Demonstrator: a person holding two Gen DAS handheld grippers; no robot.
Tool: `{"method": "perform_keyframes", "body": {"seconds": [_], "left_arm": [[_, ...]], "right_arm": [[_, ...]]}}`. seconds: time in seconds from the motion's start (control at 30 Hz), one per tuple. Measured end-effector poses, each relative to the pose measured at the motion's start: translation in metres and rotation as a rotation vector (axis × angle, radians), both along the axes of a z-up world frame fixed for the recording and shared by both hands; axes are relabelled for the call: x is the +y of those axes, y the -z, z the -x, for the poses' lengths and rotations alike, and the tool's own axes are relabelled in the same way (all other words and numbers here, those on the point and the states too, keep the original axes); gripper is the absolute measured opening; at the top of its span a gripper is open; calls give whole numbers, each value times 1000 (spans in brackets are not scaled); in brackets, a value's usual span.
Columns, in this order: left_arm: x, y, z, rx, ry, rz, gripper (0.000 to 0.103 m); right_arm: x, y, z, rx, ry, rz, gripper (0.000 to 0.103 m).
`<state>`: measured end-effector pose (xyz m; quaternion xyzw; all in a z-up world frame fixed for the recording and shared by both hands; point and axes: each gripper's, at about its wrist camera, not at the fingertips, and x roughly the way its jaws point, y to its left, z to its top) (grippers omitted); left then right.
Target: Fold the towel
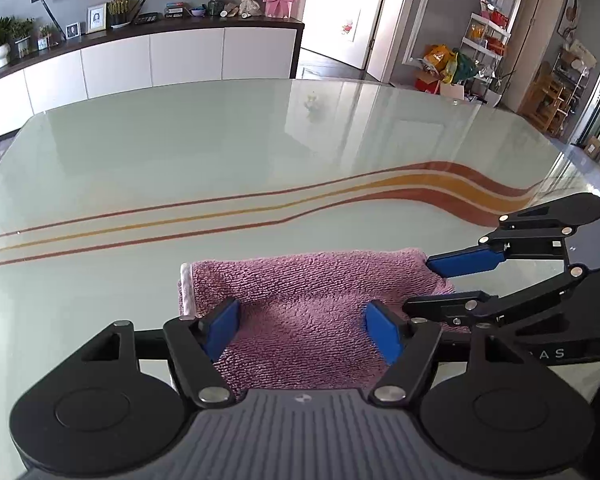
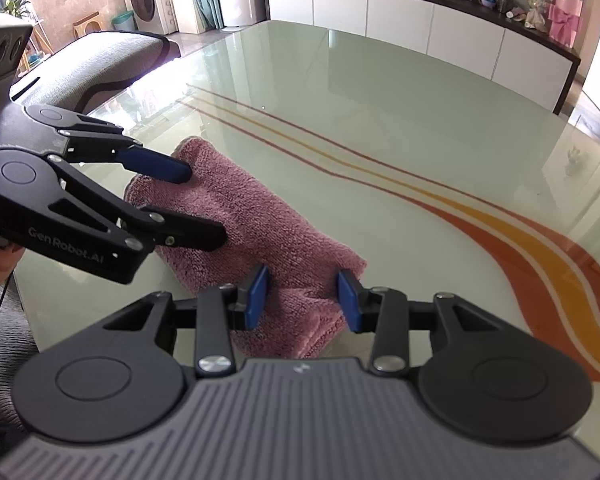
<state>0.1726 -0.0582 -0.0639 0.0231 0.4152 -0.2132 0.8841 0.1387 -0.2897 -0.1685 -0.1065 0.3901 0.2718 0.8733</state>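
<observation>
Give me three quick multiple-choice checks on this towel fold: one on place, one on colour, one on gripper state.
1. Where does the towel lie?
A. On the glass table
B. On the sofa
C. On the floor

2. What colour is the towel?
A. White
B. Green
C. Mauve pink

3. How does the left gripper stand?
A. Shut on the towel
B. Open over the towel
C. Out of view

Answers:
1 A: the towel rests flat on the pale tabletop near its stripes.
2 C: its pile reads mauve pink in both views.
3 B: both blue pads sit wide apart with towel between them, neither pressing on it.
</observation>
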Motion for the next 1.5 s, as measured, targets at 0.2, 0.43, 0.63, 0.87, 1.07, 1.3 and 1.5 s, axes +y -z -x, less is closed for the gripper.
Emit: {"method": "perform_keyframes", "body": {"seconds": [0.2, 0.43, 0.63, 0.87, 1.07, 1.3, 1.5], "left_arm": [[-2, -1, 1, -7, -11, -4, 77], [0, -1, 8, -32, -17, 12, 84], [8, -14, 17, -58, -32, 23, 83], [17, -42, 37, -126, -51, 27, 84], [33, -58, 66, -162, -96, 50, 86], [58, -58, 98, -145, -162, 91, 87], [74, -44, 113, -110, -193, 61, 88]], "right_arm": [[-1, 2, 2, -13, 31, -14, 40], [-15, 6, 10, -45, 126, -80, 59], [-16, -5, 27, -82, 164, -97, 60], [-16, -25, 56, -159, 190, -106, 72], [-20, -35, 79, -205, 206, -110, 85], [-38, -34, 104, -199, 232, -172, 90], [-34, -23, 116, -172, 217, -135, 92]]}}
